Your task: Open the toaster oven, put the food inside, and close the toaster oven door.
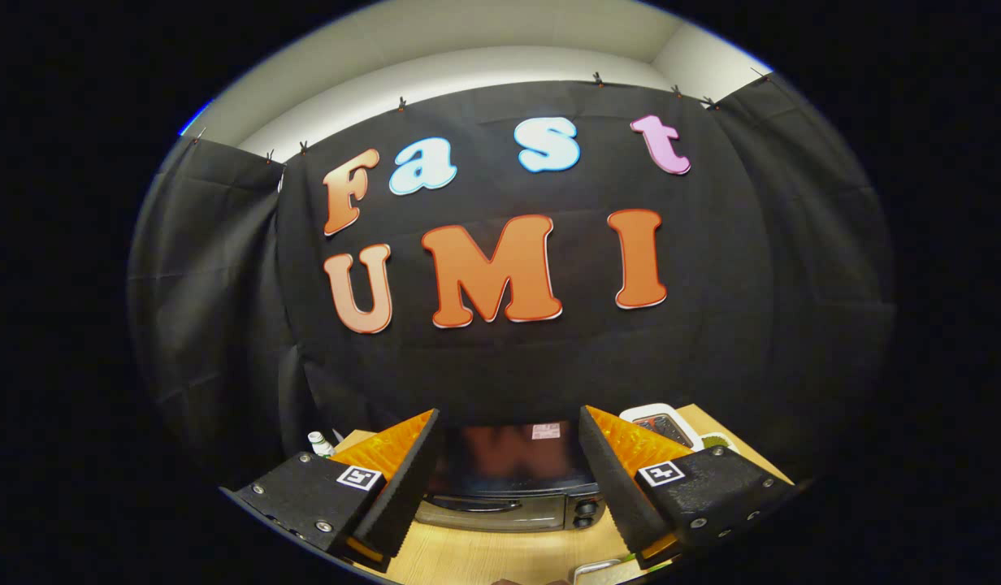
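Small bottle (317, 443): a white-capped item is standing on the wooden table (468, 561), beyond the left finger and beside the black cloth wall; what it holds is too small to tell.

Left finger (403, 479): its black ridged pad is angling toward the oven's left end, touching nothing.

Gripper (509, 487): it is hovering released, fingers spread wide with nothing between them but the view of the oven beyond.

Toaster oven (509, 487): it is sitting on the table just ahead of the fingers, framed between them, its dark top reflecting the wall. The door appears to be closed, with a handle bar running along its front and two knobs (583, 513) at the right end.

Right finger (610, 479): it is lining up close to the knobs, also touching nothing.

White device (659, 424): it is resting on the table beyond the right finger, behind the oven's right side.

Metal edge (595, 569): something with a pale rim is peeking in nearest the camera below the right finger; whether it is the food's tray I cannot tell.

Stage: the task is probably at its opening step, door not yet pulled.

Risk: the approach is looking down over the top, so the fingers may be sliding onto the shiny top or catching a knob rather than hooking the handle; a pull off-centre could be dragging the whole oven across the table.
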A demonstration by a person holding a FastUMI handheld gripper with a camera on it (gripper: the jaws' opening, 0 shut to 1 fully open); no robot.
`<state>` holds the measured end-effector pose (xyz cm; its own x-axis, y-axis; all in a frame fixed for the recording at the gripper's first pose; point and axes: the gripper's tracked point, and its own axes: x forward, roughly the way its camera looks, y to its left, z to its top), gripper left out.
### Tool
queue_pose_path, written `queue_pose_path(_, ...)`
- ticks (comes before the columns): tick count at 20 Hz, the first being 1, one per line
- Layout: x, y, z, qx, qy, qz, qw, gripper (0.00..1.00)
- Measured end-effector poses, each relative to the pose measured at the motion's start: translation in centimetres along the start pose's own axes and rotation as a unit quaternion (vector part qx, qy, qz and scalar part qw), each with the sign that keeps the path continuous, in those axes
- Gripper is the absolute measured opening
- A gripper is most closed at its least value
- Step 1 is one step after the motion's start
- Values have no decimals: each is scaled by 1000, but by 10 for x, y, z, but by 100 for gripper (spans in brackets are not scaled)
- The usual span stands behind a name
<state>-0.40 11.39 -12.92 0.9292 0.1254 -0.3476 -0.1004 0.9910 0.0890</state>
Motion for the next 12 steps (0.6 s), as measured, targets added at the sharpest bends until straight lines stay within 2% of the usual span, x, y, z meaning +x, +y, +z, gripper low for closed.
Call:
queue_pose_path(4,28,2,-49,-8,69,-20,997,99)
queue_pose_path(8,54,17,-107,18,160,-19,987,99)
queue_pose_path(12,67,28,-139,8,202,-22,979,98)
